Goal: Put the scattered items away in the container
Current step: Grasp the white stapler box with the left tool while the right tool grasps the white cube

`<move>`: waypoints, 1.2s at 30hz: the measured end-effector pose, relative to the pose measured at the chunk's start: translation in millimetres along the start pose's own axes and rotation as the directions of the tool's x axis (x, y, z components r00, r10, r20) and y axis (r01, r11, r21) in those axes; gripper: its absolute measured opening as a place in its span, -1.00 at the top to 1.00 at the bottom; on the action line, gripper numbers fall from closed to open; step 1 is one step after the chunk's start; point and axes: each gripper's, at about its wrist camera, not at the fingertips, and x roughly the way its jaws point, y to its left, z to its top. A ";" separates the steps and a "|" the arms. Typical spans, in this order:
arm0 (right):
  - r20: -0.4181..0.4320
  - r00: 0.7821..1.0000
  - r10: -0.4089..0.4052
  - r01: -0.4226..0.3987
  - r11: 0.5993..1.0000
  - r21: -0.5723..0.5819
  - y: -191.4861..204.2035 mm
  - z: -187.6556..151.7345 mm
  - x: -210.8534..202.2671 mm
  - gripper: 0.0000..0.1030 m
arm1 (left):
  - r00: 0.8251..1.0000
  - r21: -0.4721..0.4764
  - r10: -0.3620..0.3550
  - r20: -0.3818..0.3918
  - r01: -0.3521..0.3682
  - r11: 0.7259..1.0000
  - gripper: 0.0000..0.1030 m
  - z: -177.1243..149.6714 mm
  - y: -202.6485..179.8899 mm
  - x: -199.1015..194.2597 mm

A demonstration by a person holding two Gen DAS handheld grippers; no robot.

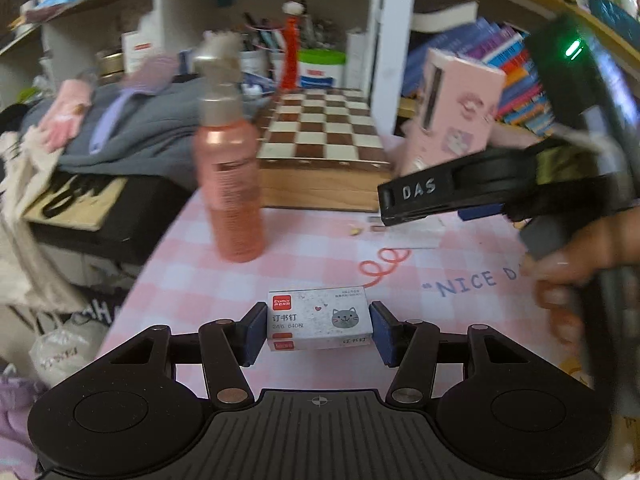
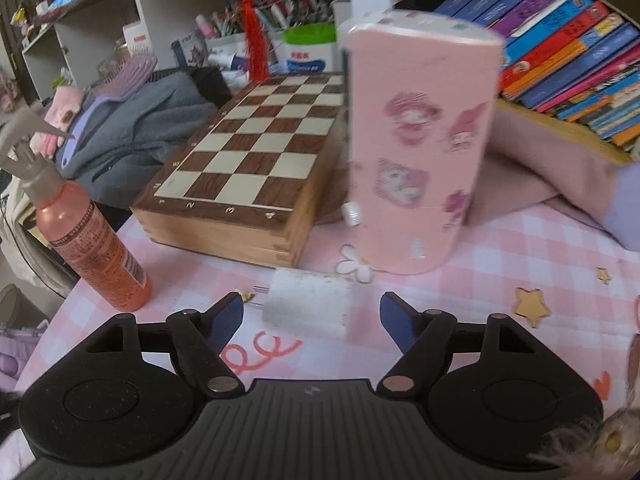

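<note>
A small grey staple box (image 1: 318,318) with a cat drawing sits between the blue pads of my left gripper (image 1: 318,332), which is shut on it just over the pink checked tablecloth (image 1: 400,276). In the right wrist view a white charger plug (image 2: 308,306) lies on the cloth between the fingers of my right gripper (image 2: 312,320), which is open and clear of it on both sides. Just behind the plug stands a tall pink case with cartoon stickers (image 2: 416,140), also seen from the left wrist (image 1: 456,116). One of the right gripper's black fingers (image 1: 420,196) shows beside the case.
An orange spray bottle (image 1: 234,184) (image 2: 94,244) stands at the table's left edge. A wooden chessboard box (image 2: 248,152) lies behind, with grey clothing (image 2: 132,132) to its left and books (image 2: 580,52) to the right. A wooden star (image 2: 530,306) lies on the cloth. A hand (image 1: 580,264) grips the right tool.
</note>
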 end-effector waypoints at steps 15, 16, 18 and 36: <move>-0.037 0.998 -0.047 0.047 0.999 -0.003 9.1 -1.2 28.5 -0.25 | 1.000 -0.035 0.021 -0.009 -0.021 0.999 -0.03 -4.9 13.6 -24.7; -0.038 0.998 -0.044 0.044 0.999 -0.004 8.5 -1.6 27.7 -0.25 | 1.000 -0.036 0.018 -0.009 -0.019 0.999 -0.04 -4.5 13.4 -25.1; -0.034 0.998 -0.046 0.046 0.999 0.001 6.2 -2.3 24.1 -0.24 | 1.000 -0.034 0.016 -0.007 -0.016 0.999 -0.04 -4.0 12.4 -26.5; 0.073 0.997 -0.021 0.020 1.000 0.013 -5.1 -24.9 -78.2 -0.24 | 0.993 -0.016 -0.067 0.095 0.068 0.998 -0.04 -7.9 -5.8 -79.2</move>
